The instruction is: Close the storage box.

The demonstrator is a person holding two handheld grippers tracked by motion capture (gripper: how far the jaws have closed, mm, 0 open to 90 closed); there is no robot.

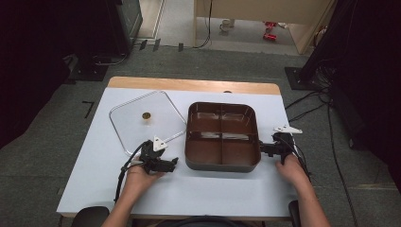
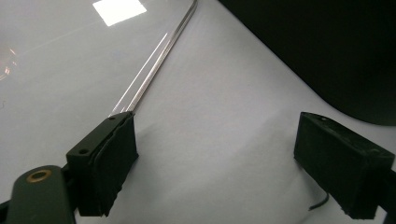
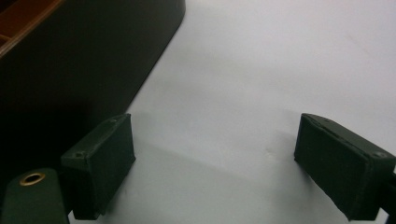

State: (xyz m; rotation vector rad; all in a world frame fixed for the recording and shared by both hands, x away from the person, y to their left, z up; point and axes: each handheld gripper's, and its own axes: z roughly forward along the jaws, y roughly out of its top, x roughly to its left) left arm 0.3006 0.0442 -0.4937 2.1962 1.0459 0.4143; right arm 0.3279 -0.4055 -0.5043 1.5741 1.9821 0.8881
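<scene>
You are holding the left gripper (image 1: 171, 163) just off the left wall of the brown divided tray (image 1: 222, 137), near its front corner, with the jaws standing wide apart and nothing between them. In the left gripper view the jaws are framing bare table (image 2: 219, 140); the metal rim of the glass lid (image 2: 154, 70) is running up to the tip of one jaw, and the dark tray wall (image 2: 327, 51) is rising beyond the other.

You are keeping the right gripper (image 1: 265, 149) against the tray's right side, also near the front, its jaws equally wide and empty. In the right gripper view the tray wall (image 3: 79, 60) is standing just beside one jaw.

The tray is sitting at the centre of the white table (image 1: 213, 189), four compartments showing empty. The lid (image 1: 146, 120) is lying flat to its left, its small round knob (image 1: 146, 115) facing up, one corner near the tray.

Handling judgement: the tray is probably stiff and moderately light, with glossy, possibly slippery walls. You should be taking hold at the upper rim on both sides, closing each pair of jaws over the lip. The lid is likely fragile and slick; the knob or the metal rim is offering the safer purchase
</scene>
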